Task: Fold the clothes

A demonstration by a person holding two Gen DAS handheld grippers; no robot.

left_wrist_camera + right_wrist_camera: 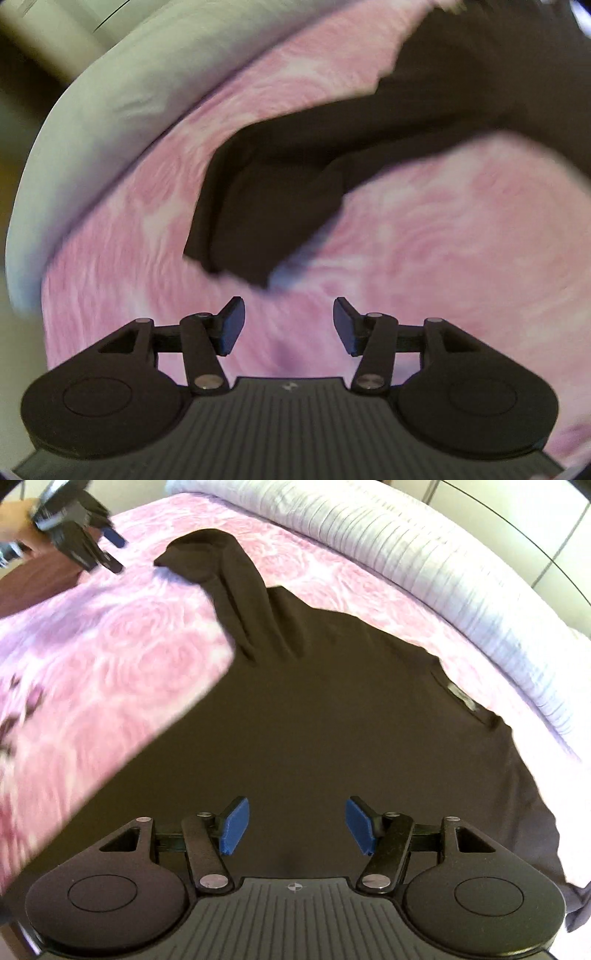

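**Both grippers standing open above a black garment on a pink bedspread**

In the right wrist view, the right gripper is sitting at the bottom centre of the frame with its two blue pads spread apart and nothing between them. Behind the gap, a black long-sleeved fabric garment is lying spread across the centre and lower right of the frame. One sleeve is running up toward the upper left, creased along its length and ending in a bunched cuff. A small label at the neckline is showing at right of centre.

The garment is resting on a pink bedspread printed with roses, which is filling the left side and a band along the top. A pale ribbed duvet is lying rolled along the upper right.

In the upper left corner, the left gripper is hanging over the bedspread, held by a person's hand, apart from the cuff.

In the blurred left wrist view, the left gripper is showing at lower centre, fingers parted and empty, with the sleeve end just above them in the middle of the frame, the garment's body in the upper right
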